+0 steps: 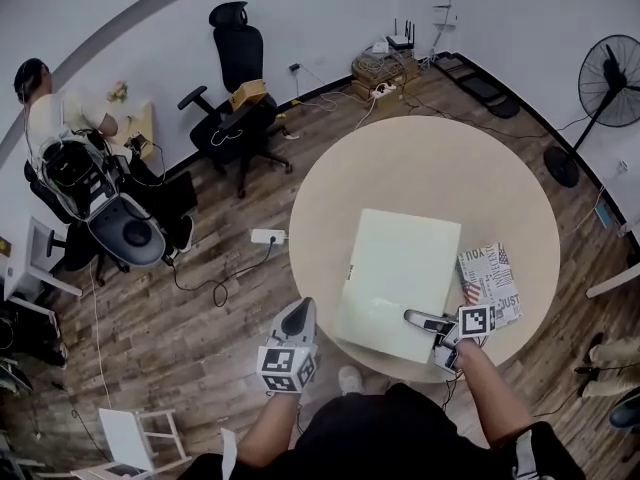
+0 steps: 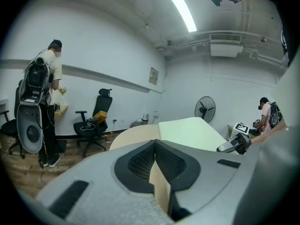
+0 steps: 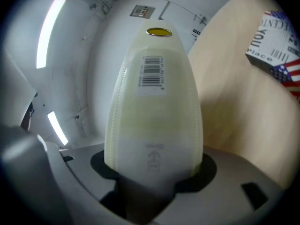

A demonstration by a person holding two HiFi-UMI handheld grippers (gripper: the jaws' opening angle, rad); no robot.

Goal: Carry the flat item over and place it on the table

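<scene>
The flat item is a pale green flat box (image 1: 400,278) lying over the near part of the round beige table (image 1: 430,158), with its near edge past the table's rim. My right gripper (image 1: 428,321) is shut on the box's near right corner. In the right gripper view the box's edge (image 3: 154,111), which bears a barcode label, fills the gap between the jaws. My left gripper (image 1: 297,318) hangs over the floor to the left of the table, shut and holding nothing. In the left gripper view its fingertips (image 2: 154,143) meet, with the box (image 2: 192,132) beyond.
A printed newspaper-pattern box (image 1: 492,283) lies on the table right of the flat box. A black office chair (image 1: 235,108), a standing fan (image 1: 605,88), a person at a desk (image 1: 45,118), a floor power strip (image 1: 267,236) and a white stool (image 1: 140,438) surround the table.
</scene>
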